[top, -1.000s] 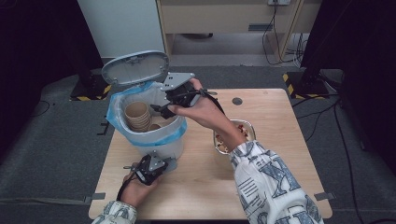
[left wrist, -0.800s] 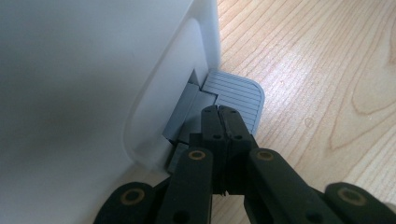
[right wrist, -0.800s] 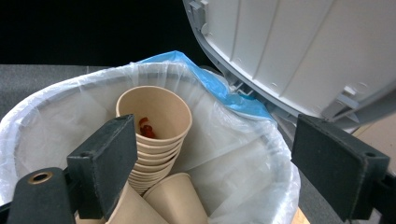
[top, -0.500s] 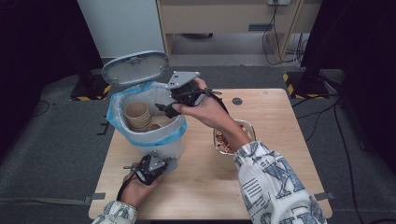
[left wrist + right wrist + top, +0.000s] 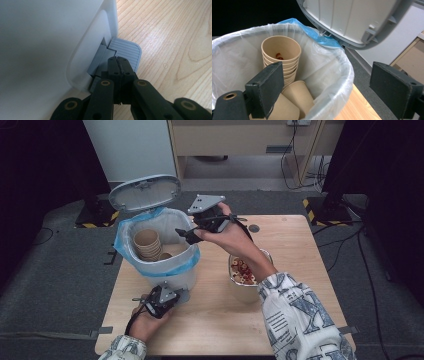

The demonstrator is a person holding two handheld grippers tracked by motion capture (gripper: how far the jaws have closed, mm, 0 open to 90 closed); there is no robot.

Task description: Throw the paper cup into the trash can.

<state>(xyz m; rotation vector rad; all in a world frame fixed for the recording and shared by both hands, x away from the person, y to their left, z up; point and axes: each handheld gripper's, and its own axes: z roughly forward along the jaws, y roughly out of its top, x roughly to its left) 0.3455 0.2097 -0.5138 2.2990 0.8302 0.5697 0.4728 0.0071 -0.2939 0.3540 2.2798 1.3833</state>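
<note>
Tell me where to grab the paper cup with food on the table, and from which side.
Grip the paper cup by its rim, coming from above on its far side with one jaw inside. It stands upright and open-topped; the person's right forearm covers its near side.

Stacked cups in bin, bowl right of bin, on table

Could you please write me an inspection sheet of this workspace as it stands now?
Surface: wooden table, bare wood right and front.
Job's things: white bin with blue liner, lid up; stack of paper cups and loose cups inside; cup of red and pale bits beside it.
Clutter: small dark disc near far edge.
Grippers: left tool shut, tips on the grey pedal; right tool open, empty, above the bin.
Cables: several on floor, far right.
Surroundings: grey floor, wooden cabinet behind.
</note>
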